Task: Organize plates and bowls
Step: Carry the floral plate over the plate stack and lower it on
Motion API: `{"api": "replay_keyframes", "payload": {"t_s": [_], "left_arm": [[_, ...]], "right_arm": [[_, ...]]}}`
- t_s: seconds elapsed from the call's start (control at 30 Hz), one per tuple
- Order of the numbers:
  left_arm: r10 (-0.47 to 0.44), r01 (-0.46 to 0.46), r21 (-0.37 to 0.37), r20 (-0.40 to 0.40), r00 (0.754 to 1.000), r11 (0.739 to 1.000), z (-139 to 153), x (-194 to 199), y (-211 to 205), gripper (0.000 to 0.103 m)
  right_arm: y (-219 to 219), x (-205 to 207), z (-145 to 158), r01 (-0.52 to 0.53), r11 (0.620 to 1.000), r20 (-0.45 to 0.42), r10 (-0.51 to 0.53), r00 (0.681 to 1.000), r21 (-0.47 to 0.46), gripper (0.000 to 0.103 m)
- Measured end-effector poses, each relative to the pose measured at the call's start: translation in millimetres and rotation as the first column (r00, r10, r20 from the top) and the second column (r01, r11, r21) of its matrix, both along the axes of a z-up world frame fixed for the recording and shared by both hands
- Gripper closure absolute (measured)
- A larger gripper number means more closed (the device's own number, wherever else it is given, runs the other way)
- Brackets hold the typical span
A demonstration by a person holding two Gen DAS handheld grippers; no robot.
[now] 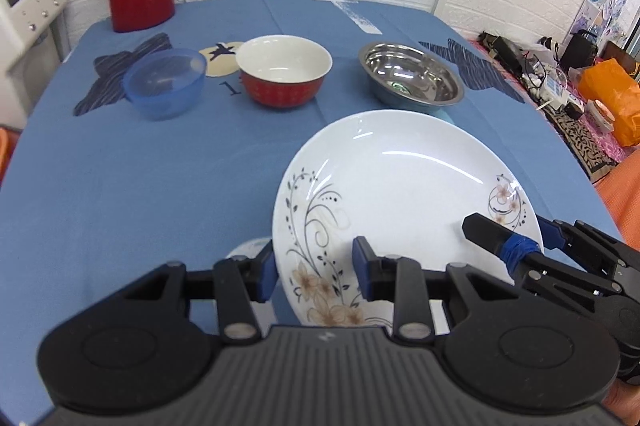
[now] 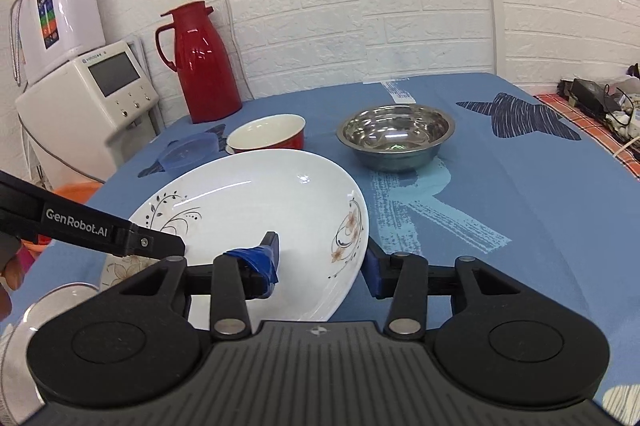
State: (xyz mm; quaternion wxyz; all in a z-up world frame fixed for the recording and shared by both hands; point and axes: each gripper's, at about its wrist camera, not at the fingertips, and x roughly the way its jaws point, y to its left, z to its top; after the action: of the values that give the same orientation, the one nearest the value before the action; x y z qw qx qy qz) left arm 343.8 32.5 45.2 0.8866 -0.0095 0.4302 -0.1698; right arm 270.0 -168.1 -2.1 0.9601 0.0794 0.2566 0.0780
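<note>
Both grippers, left (image 1: 316, 276) and right (image 2: 326, 266), have jaws straddling the plate's (image 1: 400, 185) rim near the bench's front edge; grip unclear.

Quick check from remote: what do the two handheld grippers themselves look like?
Both are matte black with ribbed housings, round pivots and blue pads. The left gripper reads GenRobot.AI in white in the right view. The right gripper has blue tape around one finger.

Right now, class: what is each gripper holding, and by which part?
Both hold the white floral plate by its rim: left gripper at the near-left edge, right gripper at the right.
</note>
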Motion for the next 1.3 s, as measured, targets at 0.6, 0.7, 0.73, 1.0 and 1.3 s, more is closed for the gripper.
{"api": "replay_keyframes", "payload": {"t_s": [0.6,0.7,0.73,1.0,1.3], "left_arm": [[0.241,-0.242,-0.029,-0.037,0.970,0.970,-22.6,-122.2,150.3,0.072],[0.247,-0.249,-0.039,-0.034,0.968,0.968,-27.7,-124.3,159.7,0.072],[0.245,-0.246,-0.044,-0.034,0.969,0.968,-29.7,-124.4,161.1,0.072],[0.225,-0.224,-0.027,0.011,0.974,0.974,-40.7,-123.7,153.9,0.072],[0.234,-0.230,-0.085,0.051,0.971,0.970,-34.9,-125.2,160.9,0.054]], "right_arm": [[127.9,-68.9,-10.3,-0.202,0.978,-0.032,0.204,0.978,0.059,0.071],[139.2,-69.6,-12.6,-0.210,0.976,-0.033,0.212,0.977,0.050,0.071],[141.8,-69.9,-13.3,-0.209,0.977,-0.028,0.210,0.977,0.040,0.071],[139.1,-67.1,-25.6,-0.184,0.981,-0.056,0.188,0.981,0.064,0.070],[125.6,-66.5,-26.9,-0.136,0.968,-0.056,0.151,0.987,0.210,0.070]]}}
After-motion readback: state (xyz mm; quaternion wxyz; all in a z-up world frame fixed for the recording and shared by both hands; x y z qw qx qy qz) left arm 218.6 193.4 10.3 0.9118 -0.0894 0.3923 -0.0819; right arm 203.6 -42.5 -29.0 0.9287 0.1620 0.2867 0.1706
